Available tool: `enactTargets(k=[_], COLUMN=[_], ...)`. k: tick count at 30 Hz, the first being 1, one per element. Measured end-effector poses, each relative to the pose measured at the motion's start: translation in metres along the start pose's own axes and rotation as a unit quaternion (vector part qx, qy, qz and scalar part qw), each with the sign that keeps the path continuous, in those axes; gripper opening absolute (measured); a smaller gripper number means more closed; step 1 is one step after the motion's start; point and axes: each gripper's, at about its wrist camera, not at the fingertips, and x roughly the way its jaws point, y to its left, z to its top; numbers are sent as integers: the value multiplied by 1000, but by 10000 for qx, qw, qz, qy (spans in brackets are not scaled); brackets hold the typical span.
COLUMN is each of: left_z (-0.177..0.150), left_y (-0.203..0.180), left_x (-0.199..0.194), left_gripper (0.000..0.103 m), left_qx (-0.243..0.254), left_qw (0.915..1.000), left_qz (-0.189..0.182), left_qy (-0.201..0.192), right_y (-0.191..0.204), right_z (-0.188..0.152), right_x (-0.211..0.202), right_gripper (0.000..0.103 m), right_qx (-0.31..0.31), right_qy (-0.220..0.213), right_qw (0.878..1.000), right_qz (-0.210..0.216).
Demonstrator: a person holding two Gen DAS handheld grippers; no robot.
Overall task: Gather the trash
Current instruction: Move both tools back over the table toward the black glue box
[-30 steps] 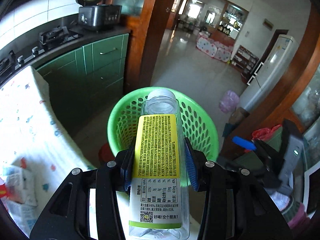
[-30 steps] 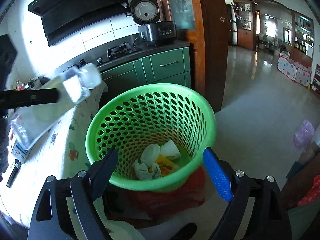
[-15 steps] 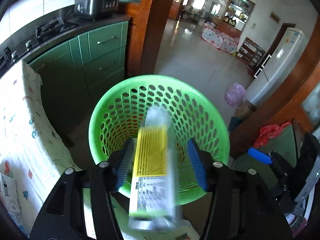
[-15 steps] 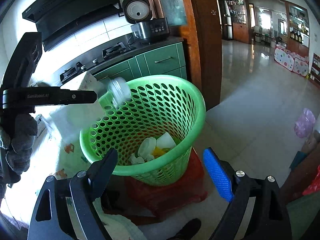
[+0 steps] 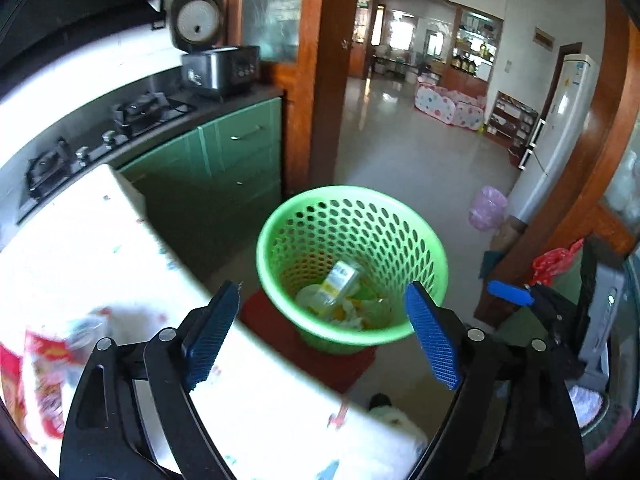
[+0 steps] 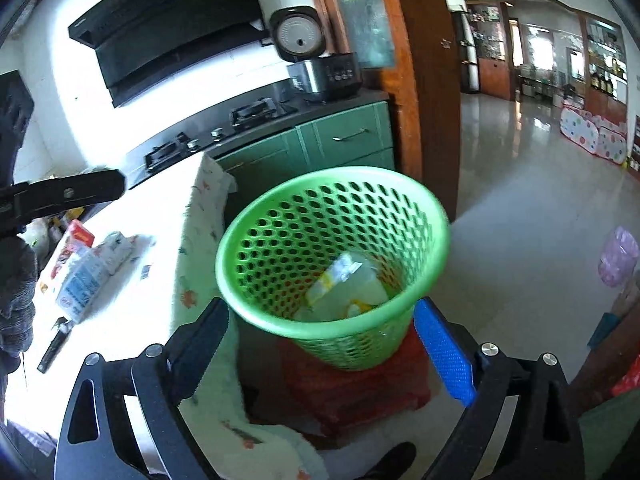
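A green perforated trash basket stands on a red stool beside the table; it also shows in the right wrist view. A clear bottle with a yellow label lies inside it on other trash, also seen in the right wrist view. My left gripper is open and empty, above the table edge short of the basket. My right gripper is open and empty, just before the basket. A milk carton and a red packet lie on the table.
The table with a white patterned cloth is at the left. Green cabinets with a stove and a rice cooker stand behind. A wooden door frame is beyond the basket. A pink bag lies on the floor.
My left gripper opened and let go of the bottle, which dropped into the basket. The left gripper then drew back and up over the table. The right gripper stayed open.
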Motion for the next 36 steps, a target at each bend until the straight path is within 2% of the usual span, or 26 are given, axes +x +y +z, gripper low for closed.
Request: enactTargets(k=[4,9,15,19,27,31,36], left_z=[-19,-48,-89,-119,-183,-198,-209], left_y=[19,51,96,126,168,173,177], left_x=[-43,-89,-133,-153,-154,-140,-125], left_gripper=[91,92,92,92,89,82,81], left_qx=[-118,-362,-644,-839,-1027,-953,-910], left_qw=[9995,9976,9933,9897,9857,9855,9855], left_qz=[225,521,919,1151,1296,1282,1212], left_qy=[-176,-265,-288,-164,321,573,763], right_y=[26,64,111,137,188,208,227], right_z=[1,0,-2,-4,-10,-12,-13], right_x=[-11,-18,-17,-16,-6,0,5], right_gripper=[93,94,94,94,94,94,94], right_qx=[-123,-308,-583,-755,-1116,-1259,-1428], right_qy=[-100,-133,-62,-22,164,255,339], right_qw=[9996,9977,9941,9911,9838,9807,9772], right_qz=[228,587,914,1093,1394,1477,1534])
